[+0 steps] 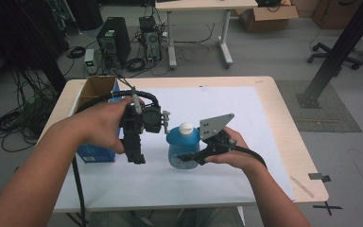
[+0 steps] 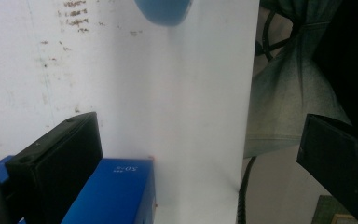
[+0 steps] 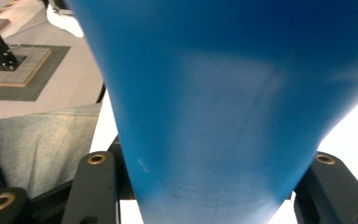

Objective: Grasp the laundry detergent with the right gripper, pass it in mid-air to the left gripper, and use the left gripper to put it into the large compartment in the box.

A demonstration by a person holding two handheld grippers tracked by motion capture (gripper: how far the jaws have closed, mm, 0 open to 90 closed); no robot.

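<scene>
A blue bottle (image 1: pixel 182 146) with a white cap (image 1: pixel 186 127) stands upright near the middle of the white sheet (image 1: pixel 217 175). My right gripper (image 1: pixel 186 158) comes in from the right and is shut on the bottle's lower body. In the right gripper view the bottle (image 3: pixel 223 93) sits between both black jaws. My left gripper (image 1: pixel 136 153) points down just left of the bottle, beside a blue carton (image 1: pixel 92 153). In the left gripper view the left gripper (image 2: pixel 200 130) stands open with nothing between its jaws. The carton (image 2: pixel 116 191) lies below them and the bottle's base (image 2: pixel 163 11) is at the top edge.
The blue carton's open brown top (image 1: pixel 97 87) sits at the table's back left. A thin wooden strip (image 1: pixel 302 186) lies near the front right corner. The person's grey trousers (image 2: pixel 289 102) hang past the sheet's edge. A computer tower (image 1: pixel 113 40) and cables are on the floor behind the table.
</scene>
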